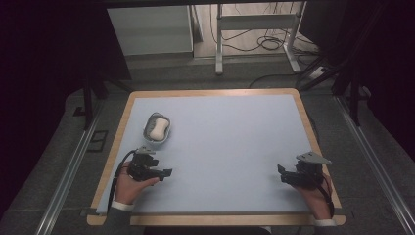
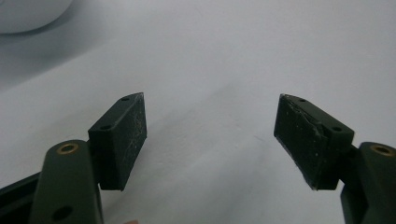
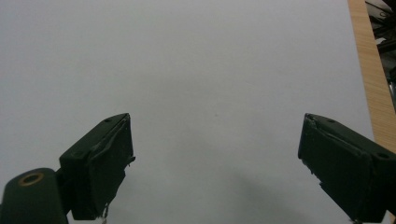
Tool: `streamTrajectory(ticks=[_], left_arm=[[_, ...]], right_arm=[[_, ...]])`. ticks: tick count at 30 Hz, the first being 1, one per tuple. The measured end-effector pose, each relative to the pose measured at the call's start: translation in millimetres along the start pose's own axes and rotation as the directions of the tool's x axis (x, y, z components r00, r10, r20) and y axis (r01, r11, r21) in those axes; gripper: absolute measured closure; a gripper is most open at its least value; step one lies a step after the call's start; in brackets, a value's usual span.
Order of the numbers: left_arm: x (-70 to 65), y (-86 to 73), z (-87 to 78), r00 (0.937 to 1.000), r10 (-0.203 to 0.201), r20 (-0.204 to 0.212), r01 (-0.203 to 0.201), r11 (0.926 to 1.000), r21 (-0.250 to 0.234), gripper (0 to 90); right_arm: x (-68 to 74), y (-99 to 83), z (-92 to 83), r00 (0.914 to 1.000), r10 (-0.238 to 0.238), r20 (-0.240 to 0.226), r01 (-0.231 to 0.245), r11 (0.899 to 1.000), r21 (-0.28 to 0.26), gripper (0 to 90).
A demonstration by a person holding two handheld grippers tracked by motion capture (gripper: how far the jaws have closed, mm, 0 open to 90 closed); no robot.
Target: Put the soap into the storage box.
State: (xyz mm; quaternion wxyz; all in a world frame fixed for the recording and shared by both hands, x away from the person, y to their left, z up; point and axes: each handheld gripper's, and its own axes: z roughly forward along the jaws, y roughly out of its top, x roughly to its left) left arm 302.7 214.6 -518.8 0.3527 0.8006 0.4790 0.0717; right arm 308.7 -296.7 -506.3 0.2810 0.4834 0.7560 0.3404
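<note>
High view shows the bench [image 1: 220,147], covered by a pale blue mat inside a wooden border, with a person's two hands coming in at its near edge, each holding a claw. The left claw [image 1: 166,173] sits toward the near-left corner, and the right claw [image 1: 281,173] toward the near-right corner; both point inward over bare mat. A grey soap dish [image 1: 157,128] lies toward the left edge, about midway between near and far, and a white bar of soap [image 1: 157,129] rests inside it. The dish is a short way beyond the left claw and well apart from the right one.

Left gripper view has its jaws spread wide with nothing between them, only mat beneath, and the curved pale wall of the soap dish [image 2: 28,14] just showing at the upper-left corner. Right gripper view likewise shows jaws wide apart and empty, with the wooden border of the bench running along its right side.

By my reading this is the start: neither claw has closed on anything and the soap looks untouched. The next move likely falls to the left claw, which would need to turn toward the far-left, travel to the dish, and line its open jaws across the soap's narrow width before closing.
</note>
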Motion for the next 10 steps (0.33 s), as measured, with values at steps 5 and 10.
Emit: streamTrajectory(ticks=[5,10], left_arm=[[1.1,-2.8,3.2,1.0000,0.004,0.008,-0.004,1.0000,-0.005,25.7],[2.5,-5.1,2.8,1.0000,0.007,0.003,-0.007,0.9999,-0.012,25.1]], right_arm=[[4.3,1.8,-1.4,0.9999,-0.011,-0.010,0.011,1.000,-0.011,10.3],[8.4,4.9,0.0,0.9990,-0.023,-0.040,0.022,1.000,-0.018,10.3]])
